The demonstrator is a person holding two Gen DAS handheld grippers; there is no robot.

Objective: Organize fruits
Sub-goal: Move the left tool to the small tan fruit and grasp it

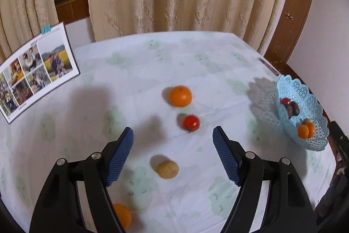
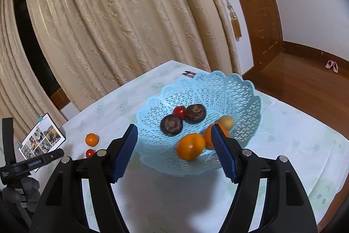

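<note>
Fruits are seen in two places: an orange [image 1: 180, 95], a red tomato [image 1: 191, 123] and a pale round fruit [image 1: 167, 169] are spread on the surface [image 1: 218, 71], and others are piled in the blue basket [image 2: 218, 88]. Nothing is held by the open left claw [image 1: 173, 134] or the open right claw [image 2: 174, 131]

Left claw [image 1: 173, 134] and right claw [image 2: 174, 132] gape empty.
</note>
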